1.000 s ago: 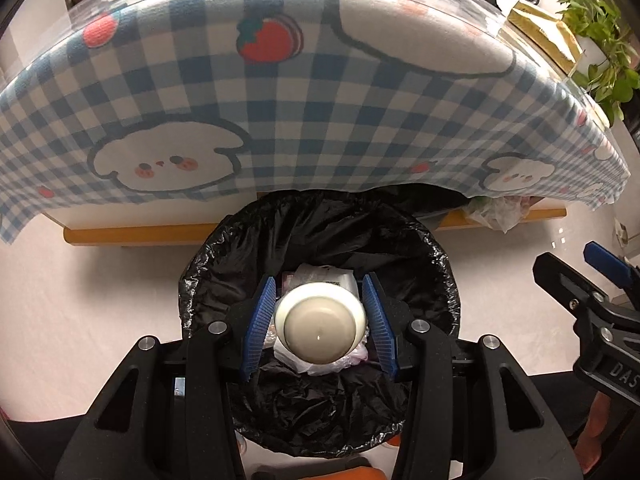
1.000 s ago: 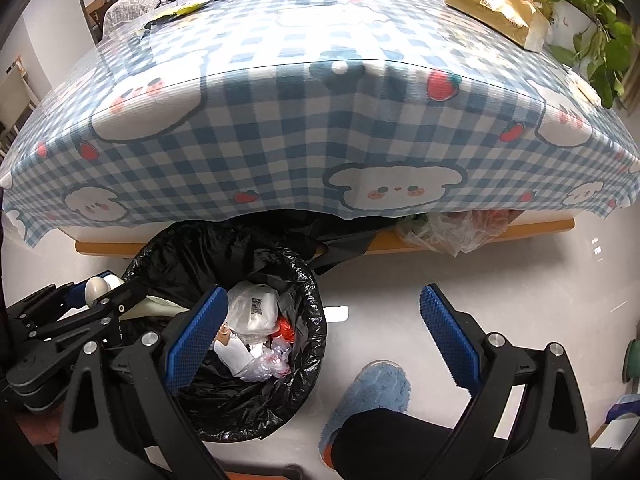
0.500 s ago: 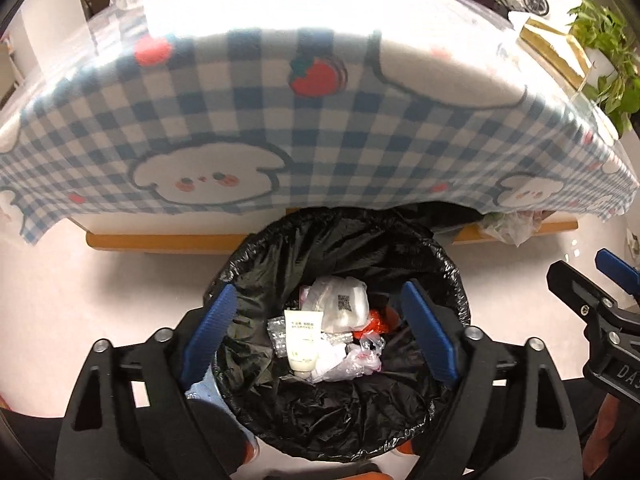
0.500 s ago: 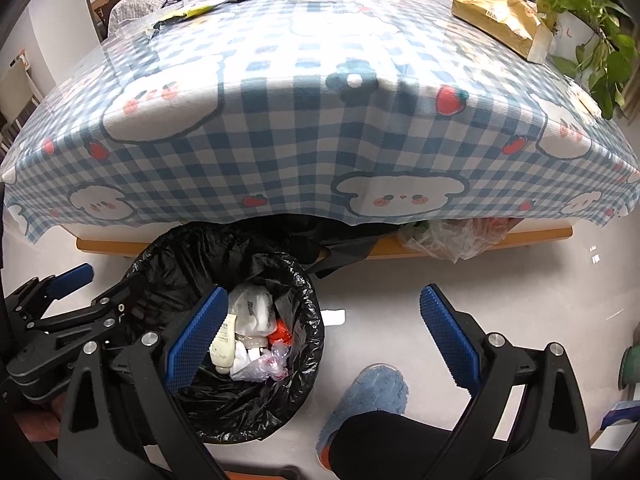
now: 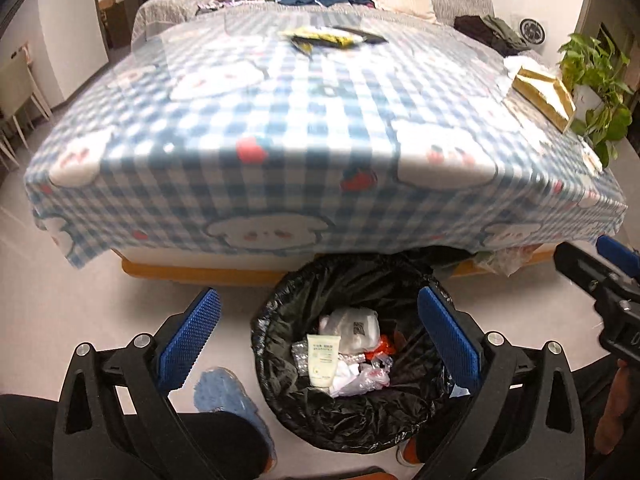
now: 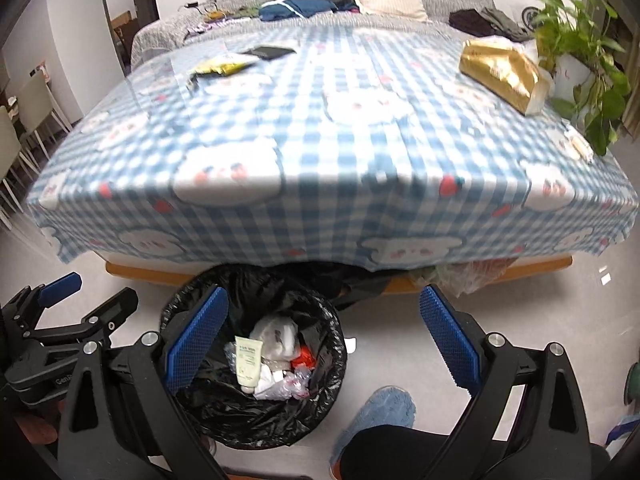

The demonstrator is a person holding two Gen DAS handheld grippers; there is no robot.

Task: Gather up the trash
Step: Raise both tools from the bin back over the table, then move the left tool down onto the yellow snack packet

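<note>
We look down past our left gripper [image 5: 318,330], whose blue-padded fingers [image 5: 188,338] are opening and stand wide apart with nothing between their pads. Below them sits a round trash bin [image 5: 400,428] lined with a black bag, on the pale floor just in front of the tabletop [image 5: 304,120], which is draped in a blue checked cloth. Inside the bin, a cream tube [image 5: 322,360] lies on top of crumpled clear plastic and a scrap of red wrapper. The tube lies in the gap between the fingers but well below them, touching neither one.

Our right gripper [image 6: 322,334] also has its fingers spread wide and empty. It hangs over the floor, with the bin behind its left finger and a blue slipper [image 6: 380,408] near the bottom edge.

On the tabletop, far back, a yellow wrapper [image 5: 320,38] lies flat, and a gold packet [image 6: 500,72] rests near a potted plant [image 6: 580,52].
</note>
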